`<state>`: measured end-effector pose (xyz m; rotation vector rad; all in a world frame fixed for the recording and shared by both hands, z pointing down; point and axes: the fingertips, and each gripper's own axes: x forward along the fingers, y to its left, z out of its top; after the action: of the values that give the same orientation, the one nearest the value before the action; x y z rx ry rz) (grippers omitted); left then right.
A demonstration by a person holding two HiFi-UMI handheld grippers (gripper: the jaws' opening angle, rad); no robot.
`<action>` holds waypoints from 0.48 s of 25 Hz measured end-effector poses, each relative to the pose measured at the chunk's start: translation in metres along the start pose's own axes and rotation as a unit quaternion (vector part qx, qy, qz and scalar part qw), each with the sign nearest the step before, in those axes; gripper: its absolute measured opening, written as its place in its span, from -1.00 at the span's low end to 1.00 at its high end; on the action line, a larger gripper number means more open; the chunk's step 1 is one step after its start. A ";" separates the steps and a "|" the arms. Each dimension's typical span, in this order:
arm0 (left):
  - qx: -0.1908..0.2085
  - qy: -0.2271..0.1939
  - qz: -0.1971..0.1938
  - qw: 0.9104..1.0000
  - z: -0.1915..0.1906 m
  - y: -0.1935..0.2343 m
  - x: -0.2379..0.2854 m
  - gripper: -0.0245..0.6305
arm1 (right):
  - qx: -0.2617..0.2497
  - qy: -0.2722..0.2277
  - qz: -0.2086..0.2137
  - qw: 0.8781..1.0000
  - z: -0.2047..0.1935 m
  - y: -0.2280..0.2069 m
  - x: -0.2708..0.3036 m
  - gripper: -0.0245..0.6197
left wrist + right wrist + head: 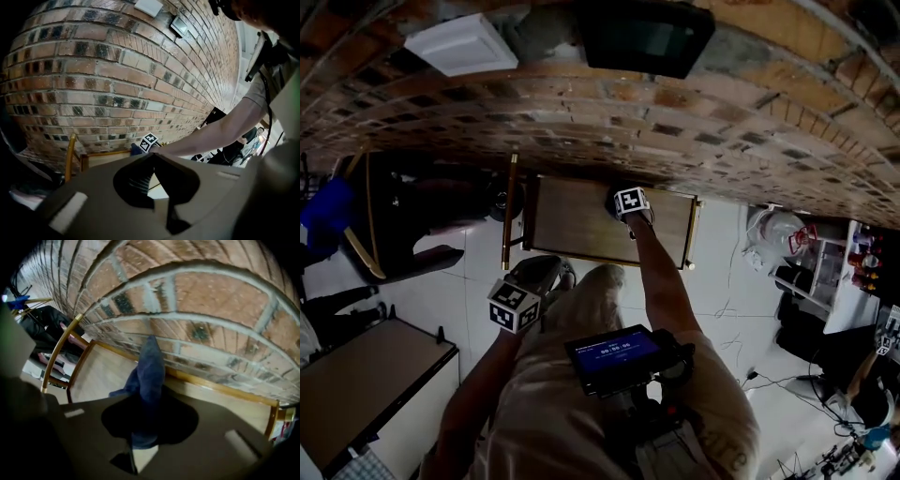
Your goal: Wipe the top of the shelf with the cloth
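The shelf top (pixel 572 225) is a pale wood panel in a brass frame against the brick wall. My right gripper (pixel 628 204) reaches out over its far edge, shut on a dark blue cloth (pixel 613 199). In the right gripper view the cloth (pixel 149 373) sticks up out of the right gripper (pixel 148 404) and hangs just above the shelf top (pixel 105 378), close to the back rail. My left gripper (pixel 546 274) is held back off the shelf, near the person's leg. Seen in its own view, the left gripper (pixel 152 157) is shut with nothing in it.
A brick wall (pixel 694 122) stands right behind the shelf. A black chair with dark things (pixel 408 220) sits to the left, a cabinet (pixel 366 384) at lower left. A plastic bag (pixel 776 234) and clutter lie on the floor to the right.
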<state>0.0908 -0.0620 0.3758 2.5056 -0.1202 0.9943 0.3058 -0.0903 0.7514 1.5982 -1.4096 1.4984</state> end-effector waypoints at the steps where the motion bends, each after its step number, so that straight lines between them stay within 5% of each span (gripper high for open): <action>1: 0.006 0.001 -0.002 1.000 0.001 -0.005 0.005 -0.92 | 0.005 0.003 0.001 1.000 -0.004 -0.007 -0.002 -0.66; 12: 0.022 0.013 -0.022 0.999 0.021 -0.045 0.034 -0.92 | 0.038 0.013 -0.032 0.999 -0.043 -0.091 -0.037 -0.66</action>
<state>0.1399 -0.0280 0.3682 2.5218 -0.0363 1.0230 0.3784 -0.0118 0.7518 1.6465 -1.2889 1.5473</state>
